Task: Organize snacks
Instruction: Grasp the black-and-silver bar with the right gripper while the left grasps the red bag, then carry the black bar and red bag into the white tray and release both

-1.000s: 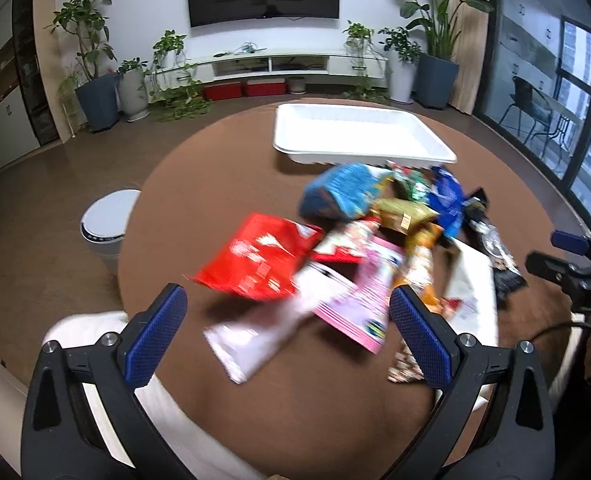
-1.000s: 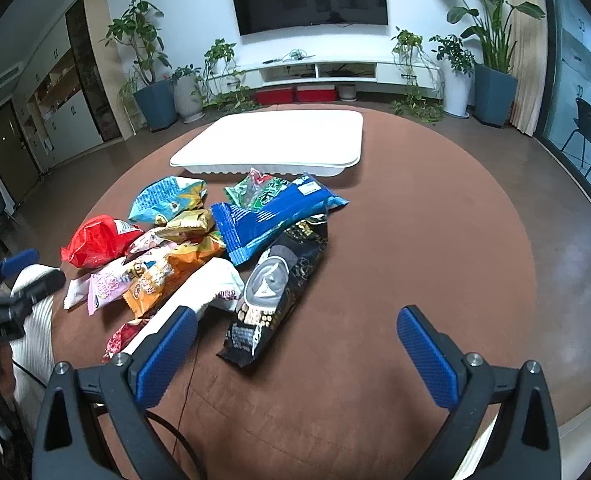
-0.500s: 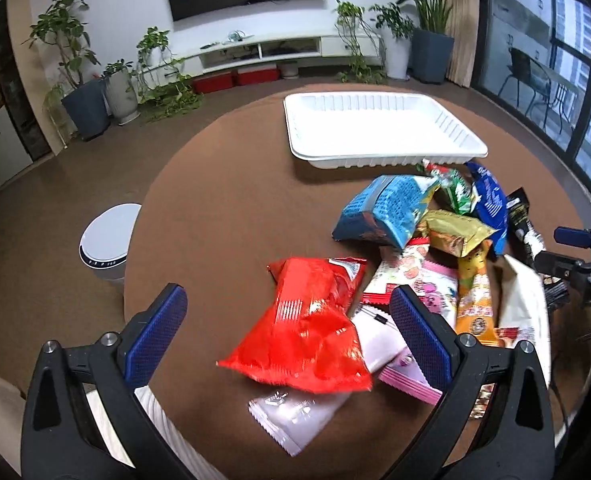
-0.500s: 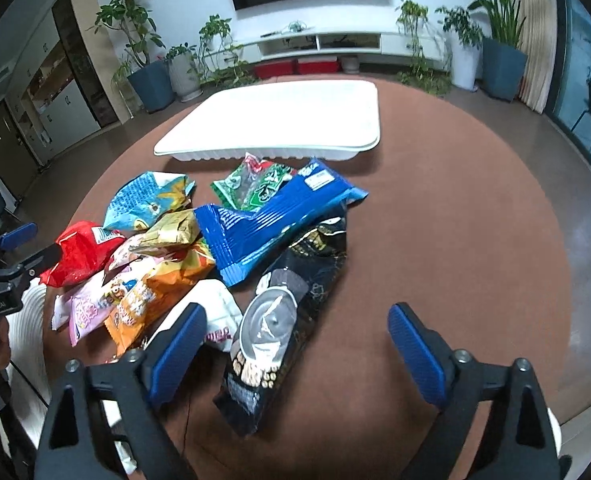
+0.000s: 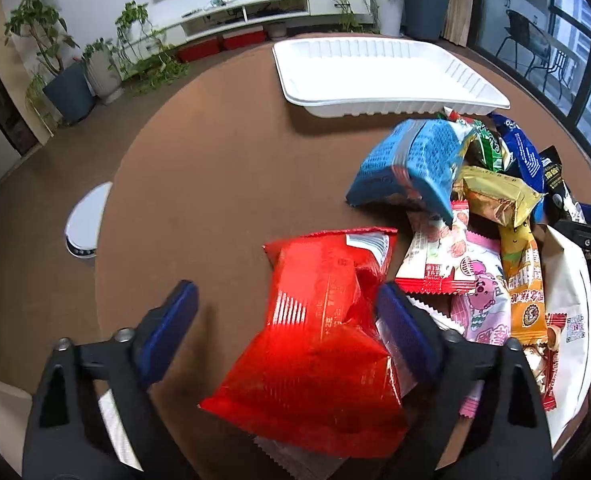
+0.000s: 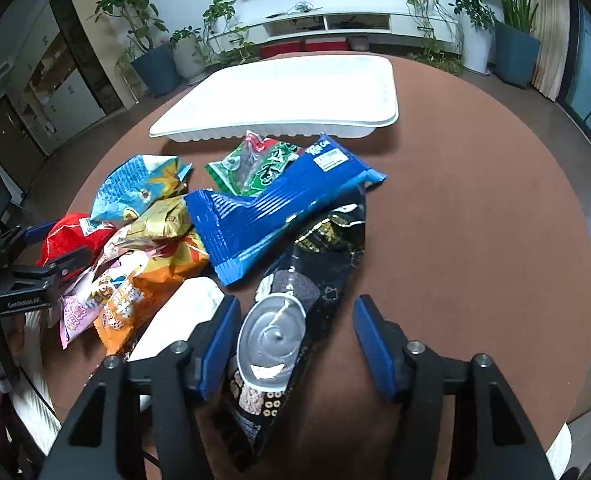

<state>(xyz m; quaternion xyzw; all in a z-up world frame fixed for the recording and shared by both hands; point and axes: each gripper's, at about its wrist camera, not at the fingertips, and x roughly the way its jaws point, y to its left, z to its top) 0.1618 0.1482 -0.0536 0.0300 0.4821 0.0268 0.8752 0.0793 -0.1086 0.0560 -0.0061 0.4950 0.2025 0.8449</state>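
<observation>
A pile of snack packets lies on a round brown table [image 5: 199, 184]. My left gripper [image 5: 287, 328] is open, its jaws on either side of a red packet [image 5: 323, 328], which also shows in the right wrist view [image 6: 67, 236]. My right gripper [image 6: 295, 332] is open, its jaws on either side of a long black packet [image 6: 295, 300]. A white tray [image 5: 379, 72] stands empty at the far side of the table and shows in the right wrist view [image 6: 295, 92] too. A long blue packet [image 6: 271, 208] lies across the black one.
Other packets in the pile: light blue [image 5: 411, 164], gold [image 5: 495, 196], orange [image 6: 155, 280], pink [image 5: 483, 300], green [image 6: 255, 164], white [image 6: 179, 316]. A white bin [image 5: 85, 224] stands on the floor left of the table. Potted plants and a TV unit line the far wall.
Both grippers have moved down and forward toward the pile. The left now has the red packet between its jaws and the right has the black packet between its jaws.
</observation>
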